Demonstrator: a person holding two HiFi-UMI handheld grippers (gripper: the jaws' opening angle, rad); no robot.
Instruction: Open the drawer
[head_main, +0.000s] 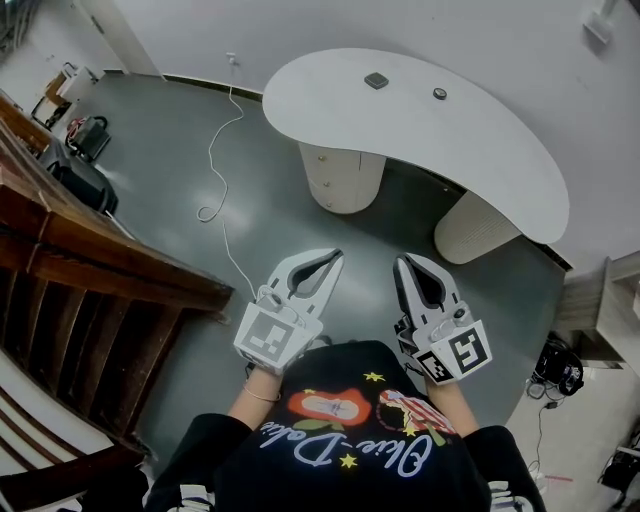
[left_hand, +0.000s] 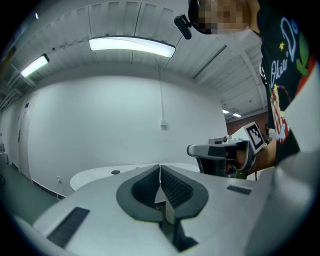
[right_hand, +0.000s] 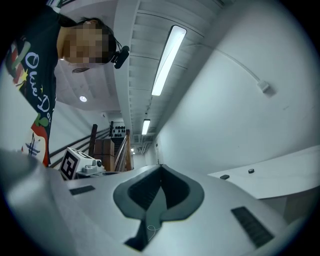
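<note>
You hold the left tongs (head_main: 333, 254) and the right tongs (head_main: 402, 262) side by side over the grey floor (head_main: 170, 150). Both are clenched, with nothing between the jaws. The drawer (head_main: 337, 182) sits in the rounded cabinet (head_main: 345, 200) under the left part of the white curved surface (head_main: 480, 130), on the far side and well apart from both tongs.

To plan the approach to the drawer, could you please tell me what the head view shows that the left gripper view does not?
Only the head view: the rounded cabinet under the white desk, the white cable on the floor, the wooden railing. Only the left gripper view: the ceiling light. Both: the white desk, the shut left tool and the right tool.
</note>
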